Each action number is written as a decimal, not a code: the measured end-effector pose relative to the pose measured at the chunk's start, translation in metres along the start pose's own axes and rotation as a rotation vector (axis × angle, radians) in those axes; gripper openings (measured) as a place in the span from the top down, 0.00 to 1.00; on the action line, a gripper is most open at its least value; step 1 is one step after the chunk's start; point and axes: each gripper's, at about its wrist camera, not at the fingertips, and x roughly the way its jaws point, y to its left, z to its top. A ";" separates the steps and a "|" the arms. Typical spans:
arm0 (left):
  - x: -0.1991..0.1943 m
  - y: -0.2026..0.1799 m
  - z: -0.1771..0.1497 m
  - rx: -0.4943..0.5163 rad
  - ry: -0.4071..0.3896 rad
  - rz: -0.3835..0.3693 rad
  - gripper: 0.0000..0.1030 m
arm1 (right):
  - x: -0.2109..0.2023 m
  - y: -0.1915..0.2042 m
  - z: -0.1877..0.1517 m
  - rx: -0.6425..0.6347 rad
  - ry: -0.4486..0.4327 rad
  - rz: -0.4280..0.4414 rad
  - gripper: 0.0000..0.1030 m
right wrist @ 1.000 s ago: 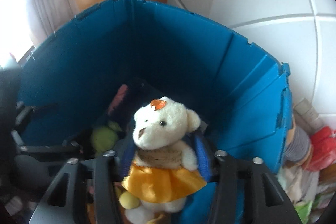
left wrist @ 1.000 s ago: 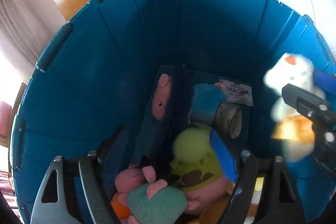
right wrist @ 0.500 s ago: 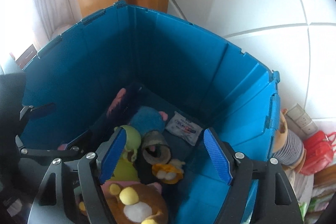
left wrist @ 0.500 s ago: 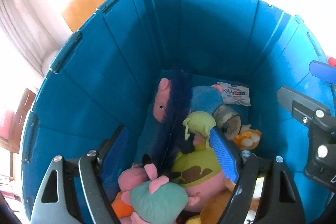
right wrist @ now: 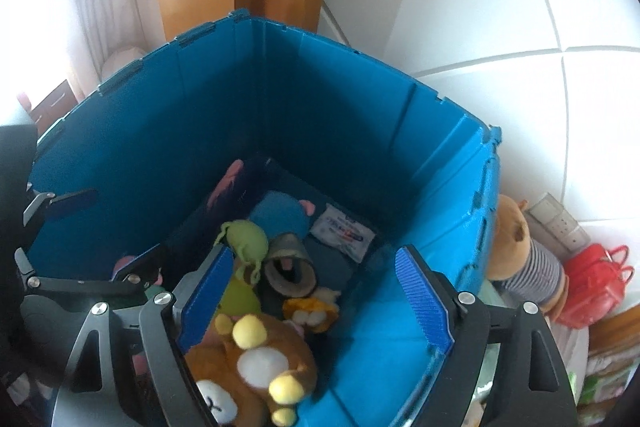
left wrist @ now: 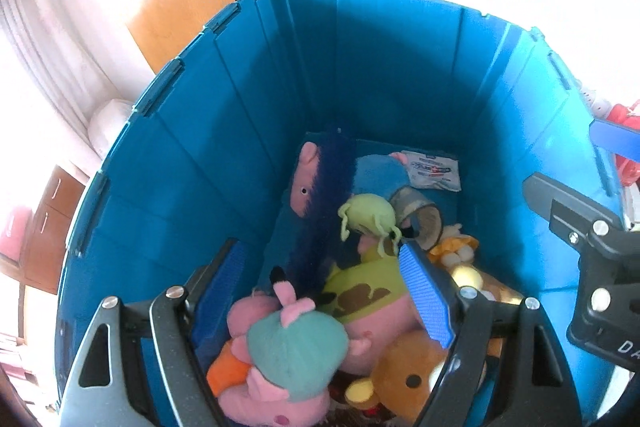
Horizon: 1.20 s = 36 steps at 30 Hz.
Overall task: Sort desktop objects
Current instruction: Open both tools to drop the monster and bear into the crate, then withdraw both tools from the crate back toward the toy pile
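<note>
Dropped bear [right wrist: 310, 309] flat in bin [right wrist: 360, 131], head rightward.

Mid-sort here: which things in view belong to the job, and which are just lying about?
Job:
blue bin
brown bear plush
green-hatted pink plush
small white bear in orange skirt
left claw, open
right claw, open

Lying about, outside the bin:
striped-shirt bear
red bag
power strip
</note>
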 end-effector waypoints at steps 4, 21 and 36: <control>-0.019 -0.004 -0.012 -0.004 -0.023 -0.010 0.22 | -0.024 0.000 -0.012 0.006 -0.035 0.010 0.18; -0.121 -0.029 -0.107 0.046 -0.171 -0.057 0.22 | -0.125 0.009 -0.105 -0.035 -0.153 -0.004 0.03; -0.192 -0.051 -0.218 0.014 -0.286 -0.089 0.22 | -0.198 0.001 -0.219 -0.084 -0.265 0.031 0.03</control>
